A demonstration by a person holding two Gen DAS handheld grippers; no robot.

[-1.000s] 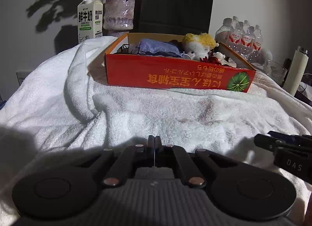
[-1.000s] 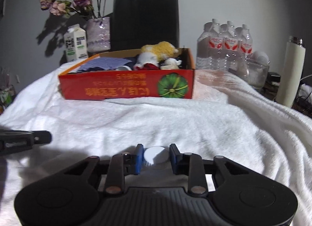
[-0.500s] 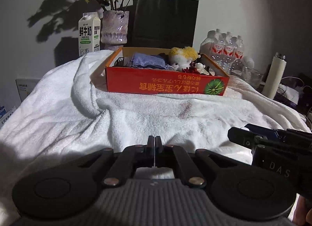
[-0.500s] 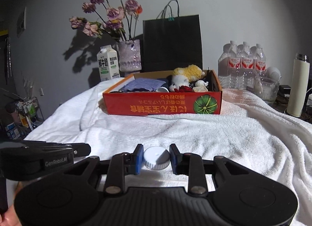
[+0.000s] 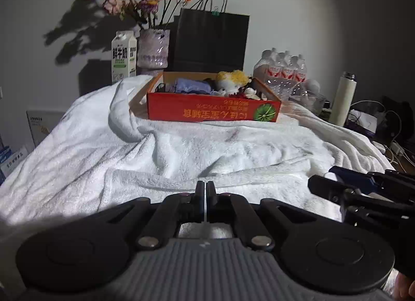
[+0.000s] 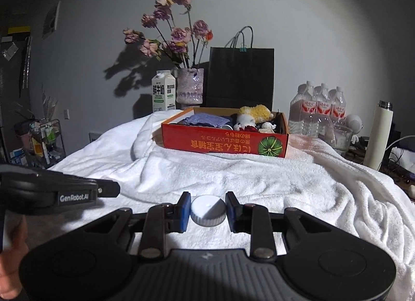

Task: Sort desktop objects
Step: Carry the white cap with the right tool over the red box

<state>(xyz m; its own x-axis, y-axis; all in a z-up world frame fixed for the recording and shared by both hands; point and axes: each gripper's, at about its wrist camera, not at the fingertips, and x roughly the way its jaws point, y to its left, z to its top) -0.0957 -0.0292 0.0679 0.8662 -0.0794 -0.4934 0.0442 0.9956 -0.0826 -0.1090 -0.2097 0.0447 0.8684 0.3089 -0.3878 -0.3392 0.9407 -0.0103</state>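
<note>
My right gripper (image 6: 208, 203) is shut on a white ribbed bottle cap (image 6: 208, 210), held just above the white towel (image 6: 233, 171). My left gripper (image 5: 205, 192) is shut and empty, low over the towel (image 5: 181, 150); it also shows at the left of the right wrist view (image 6: 109, 189). The right gripper shows at the right edge of the left wrist view (image 5: 321, 184). An orange cardboard box (image 6: 225, 144) stands far across the towel, holding a purple cloth (image 6: 205, 120), a yellow-and-white plush toy (image 6: 253, 116) and other small items. The box also shows in the left wrist view (image 5: 212, 111).
Behind the box stand a milk carton (image 6: 163, 90), a vase of dried flowers (image 6: 189, 85), a black paper bag (image 6: 241, 75) and several water bottles (image 6: 321, 109). A white flask (image 6: 380, 136) and cables lie at the right. A cluttered rack (image 6: 42, 142) stands at the left.
Both grippers have pulled back and risen away from the box, which now looks smaller and farther. The right gripper keeps the cap; the left stays shut.
</note>
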